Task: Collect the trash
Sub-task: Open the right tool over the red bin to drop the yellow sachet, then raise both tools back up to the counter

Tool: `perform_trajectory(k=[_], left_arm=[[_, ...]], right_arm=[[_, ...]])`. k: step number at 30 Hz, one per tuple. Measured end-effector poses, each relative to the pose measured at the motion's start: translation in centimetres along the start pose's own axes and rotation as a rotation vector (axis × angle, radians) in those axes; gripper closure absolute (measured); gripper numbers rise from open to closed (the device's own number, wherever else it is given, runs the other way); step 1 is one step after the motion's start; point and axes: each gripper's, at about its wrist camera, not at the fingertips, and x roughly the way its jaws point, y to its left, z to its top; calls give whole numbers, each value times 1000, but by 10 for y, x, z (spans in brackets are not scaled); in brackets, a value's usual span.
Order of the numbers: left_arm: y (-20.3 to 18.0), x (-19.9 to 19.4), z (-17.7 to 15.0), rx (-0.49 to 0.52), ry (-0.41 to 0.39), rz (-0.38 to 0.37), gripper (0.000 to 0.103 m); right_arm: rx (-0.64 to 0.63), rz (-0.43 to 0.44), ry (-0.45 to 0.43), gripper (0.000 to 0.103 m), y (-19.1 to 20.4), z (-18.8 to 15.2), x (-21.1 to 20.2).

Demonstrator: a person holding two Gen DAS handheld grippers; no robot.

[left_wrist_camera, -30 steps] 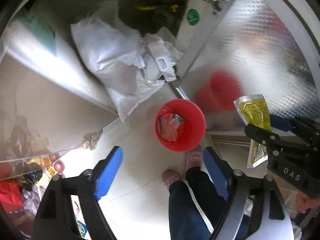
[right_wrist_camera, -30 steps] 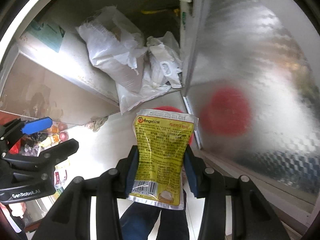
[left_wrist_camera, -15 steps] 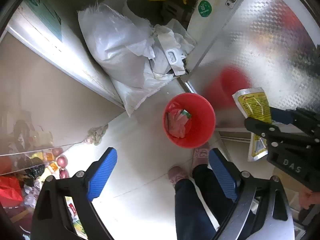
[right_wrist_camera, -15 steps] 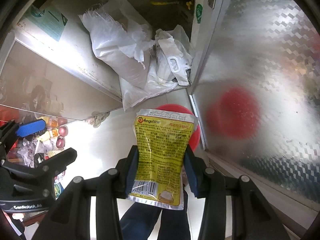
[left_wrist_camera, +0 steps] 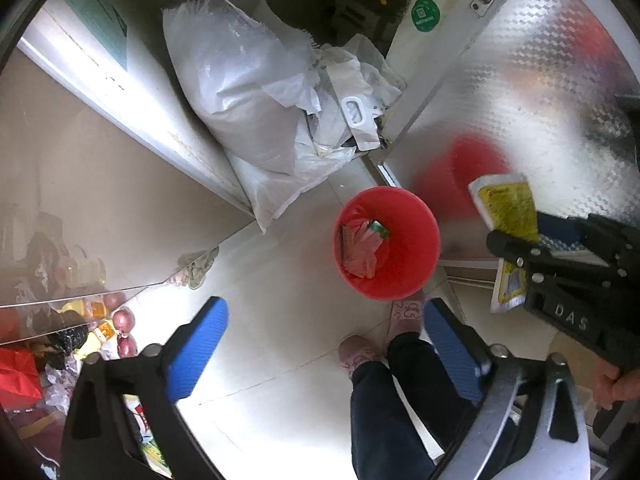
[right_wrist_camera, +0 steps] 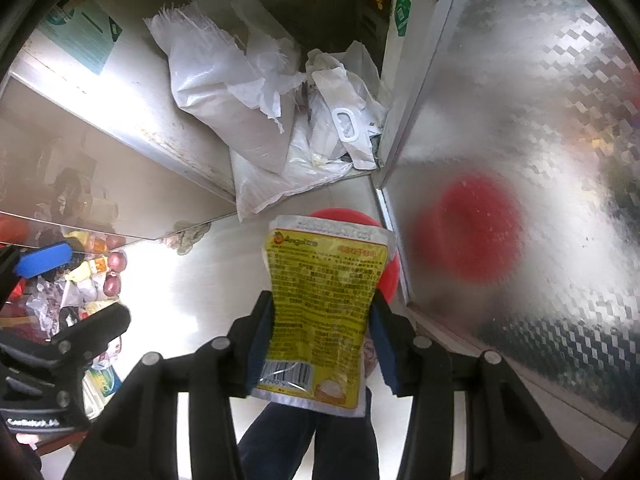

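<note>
A red trash bucket point(left_wrist_camera: 394, 248) stands on the pale tiled floor with pink and green wrappers inside; in the right wrist view only its rim point(right_wrist_camera: 340, 213) shows behind the pouch. My right gripper point(right_wrist_camera: 322, 320) is shut on a yellow foil pouch point(right_wrist_camera: 326, 300), held upright above and to the right of the bucket; the pouch also shows in the left wrist view point(left_wrist_camera: 510, 216). My left gripper point(left_wrist_camera: 324, 344) is open and empty, high over the floor in front of the bucket.
White sacks and plastic bags point(left_wrist_camera: 256, 120) lean against a metal cabinet behind the bucket. A patterned steel door point(left_wrist_camera: 520, 100) stands at the right. The person's legs and slippers point(left_wrist_camera: 396, 328) are below. A table edge with fruit, bottles and wrappers point(left_wrist_camera: 92, 324) is lower left.
Both grippers have risen and drifted slightly back, so the bucket and sacks look farther away. The pouch stays clamped in the right gripper.
</note>
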Motion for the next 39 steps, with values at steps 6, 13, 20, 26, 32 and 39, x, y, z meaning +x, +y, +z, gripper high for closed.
perform_trajectory(k=[6,13,20,26,32,39], left_arm=[[3,-2,-3,-2,-10,-5,0],[3,-25,-9,-1,-21,4,0],[5,-93,-15,-25,-87,15,0],[5,-171,-17,-33,-174,43,0],[0,-245,-16,-14,-268,31,0],[-23,-307,-8,58,-350,16,0]], right_arm=[[-2,17,3,36,-2,1,6],[-24,8,-16,21,5,-3,-15],[-21,15,-48,8,12,-4,-82],[-46,14,-108,1,19,-5,-158],[-71,18,-183,1,26,-6,-232],[-49,9,-272,1,17,-9,-300]])
